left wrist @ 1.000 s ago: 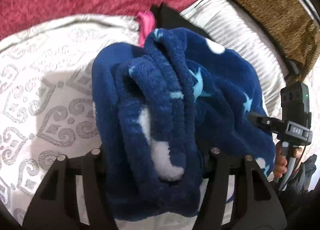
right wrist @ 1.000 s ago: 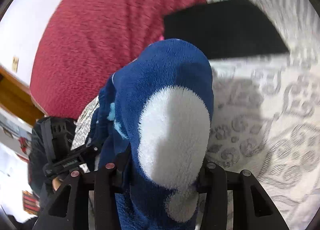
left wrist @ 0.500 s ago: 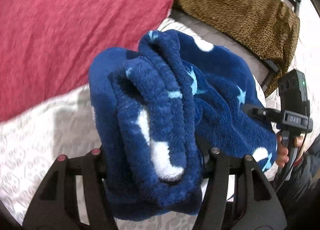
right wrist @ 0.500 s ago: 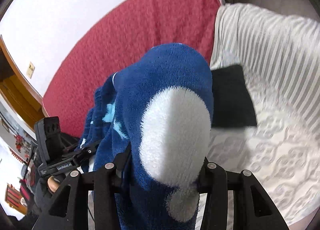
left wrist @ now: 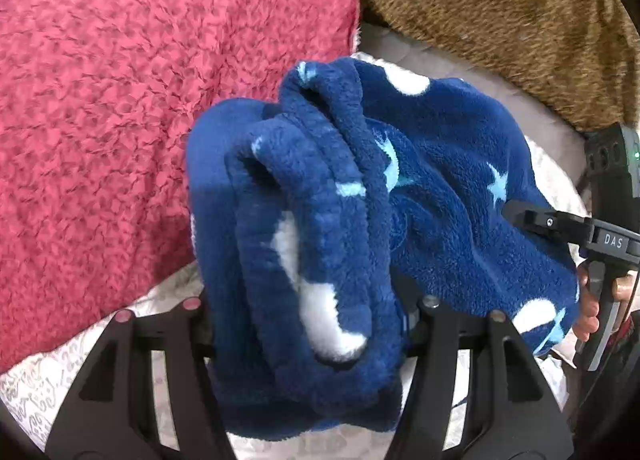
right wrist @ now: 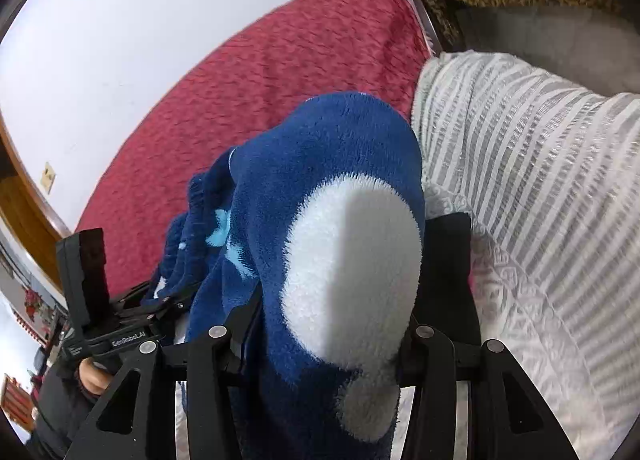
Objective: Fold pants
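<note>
The pants (left wrist: 320,228) are dark blue fleece with white spots and light blue stars, bunched in thick folds. My left gripper (left wrist: 308,312) is shut on one bunched end of them, held up off the bed. My right gripper (right wrist: 324,336) is shut on the other end of the pants (right wrist: 340,252), where a big white spot faces the camera. The fabric hangs between the two grippers. Each gripper shows in the other's view: the right one (left wrist: 560,224) at the far right, the left one (right wrist: 120,324) at the lower left.
A red textured blanket (left wrist: 120,100) lies behind on the left, a brown furry blanket (left wrist: 500,12) at the back right. A white and grey striped pillow (right wrist: 540,180) lies to the right. The patterned bedsheet (left wrist: 36,400) is below. A white wall (right wrist: 140,40) stands beyond.
Both grippers have lifted and tilted upward with the pants still held. The patterned sheet and a black item have dropped out of view; the blankets and wall now fill the background.
</note>
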A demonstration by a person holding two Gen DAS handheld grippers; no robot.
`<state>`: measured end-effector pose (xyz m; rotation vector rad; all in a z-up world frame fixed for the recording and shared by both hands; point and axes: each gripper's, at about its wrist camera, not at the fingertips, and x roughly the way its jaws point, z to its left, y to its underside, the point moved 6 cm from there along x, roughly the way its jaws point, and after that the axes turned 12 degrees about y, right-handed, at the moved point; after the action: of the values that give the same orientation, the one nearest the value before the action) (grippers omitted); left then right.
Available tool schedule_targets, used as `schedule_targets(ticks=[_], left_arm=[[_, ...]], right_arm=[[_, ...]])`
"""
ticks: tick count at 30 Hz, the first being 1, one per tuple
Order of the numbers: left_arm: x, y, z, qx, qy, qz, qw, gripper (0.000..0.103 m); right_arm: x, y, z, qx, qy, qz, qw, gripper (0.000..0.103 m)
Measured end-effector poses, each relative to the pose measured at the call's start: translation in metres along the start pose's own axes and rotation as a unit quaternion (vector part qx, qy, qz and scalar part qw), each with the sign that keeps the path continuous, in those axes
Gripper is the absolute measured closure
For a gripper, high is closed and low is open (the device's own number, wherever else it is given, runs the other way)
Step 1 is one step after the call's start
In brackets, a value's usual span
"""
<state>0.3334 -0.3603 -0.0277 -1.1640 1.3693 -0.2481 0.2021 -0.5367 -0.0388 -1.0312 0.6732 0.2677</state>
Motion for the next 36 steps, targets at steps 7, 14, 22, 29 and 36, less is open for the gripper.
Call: schedule_targets(ticks=[7, 14, 22, 29, 36], left_arm=[[0.079, 0.004, 0.045, -0.036, -0.007, 0.016, 0.9992, 0.037], [0.160, 0.065, 0.104, -0.093, -0.066, 0.047, 0.9923, 0.000], [0.134, 0.061, 0.080, -0.075, -0.088, 0.044, 0.9924, 0.002], [0.044, 0.070, 0.013, -0.003, -0.096, -0.009, 0.9954, 0.002], [-0.050, 0.106, -0.047, -0.001, -0.062, -0.044, 0.9971, 0.002]], right_arm=[[0.079, -0.012, -0.030, -0.022, 0.030, 0.014, 0.999, 0.053], [0.184, 0.049, -0.082, -0.032, 0.124, 0.097, 0.987, 0.041], [0.133, 0.042, -0.076, -0.039, 0.190, 0.034, 0.980, 0.040], [0.041, 0.051, -0.027, -0.071, 0.252, -0.014, 0.965, 0.038], [-0.051, 0.086, 0.018, -0.053, 0.234, -0.040, 0.970, 0.036]])
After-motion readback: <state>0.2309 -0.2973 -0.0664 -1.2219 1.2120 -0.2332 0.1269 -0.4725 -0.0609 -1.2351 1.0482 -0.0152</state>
